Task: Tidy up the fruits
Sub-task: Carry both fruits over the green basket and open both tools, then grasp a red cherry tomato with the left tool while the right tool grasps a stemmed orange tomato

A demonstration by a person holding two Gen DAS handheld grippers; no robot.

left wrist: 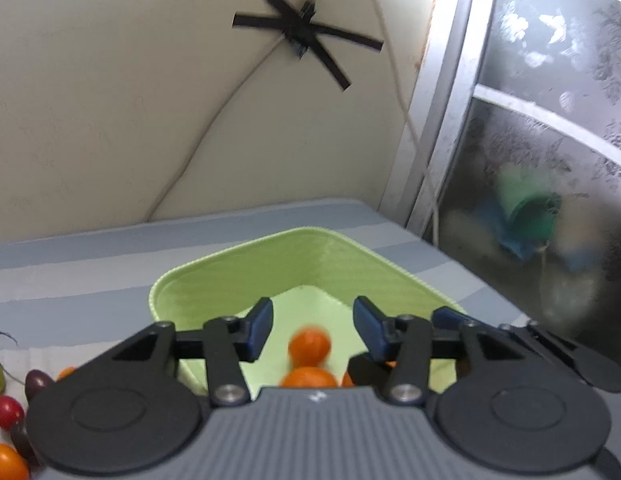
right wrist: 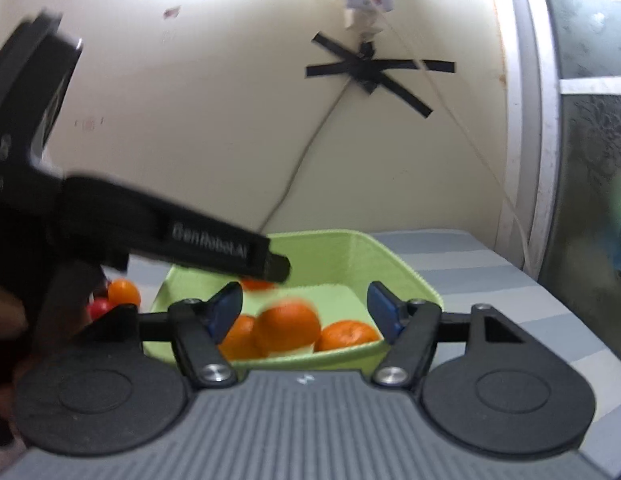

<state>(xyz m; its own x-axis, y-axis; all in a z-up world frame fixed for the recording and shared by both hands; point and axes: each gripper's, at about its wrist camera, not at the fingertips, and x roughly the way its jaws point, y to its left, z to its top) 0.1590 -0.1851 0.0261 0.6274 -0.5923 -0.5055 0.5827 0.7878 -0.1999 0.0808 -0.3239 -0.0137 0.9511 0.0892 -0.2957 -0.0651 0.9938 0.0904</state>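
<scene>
Left gripper [left wrist: 312, 326] open, empty, over green bin [left wrist: 230, 264]; right gripper [right wrist: 304, 308] likewise wide, empty. Oranges [right wrist: 288, 332] binned. Small tomatoes [left wrist: 8, 412] left loose at 8 o'clock. Sorting partly done.

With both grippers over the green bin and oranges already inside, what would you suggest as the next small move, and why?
Probably swing the left gripper back toward the loose fruits lying left of the green bin. Its jaws stand open with nothing clamped, and the blurred orange beyond them seems already inside the bin. The right gripper is open and empty too, so either could fetch next.
</scene>
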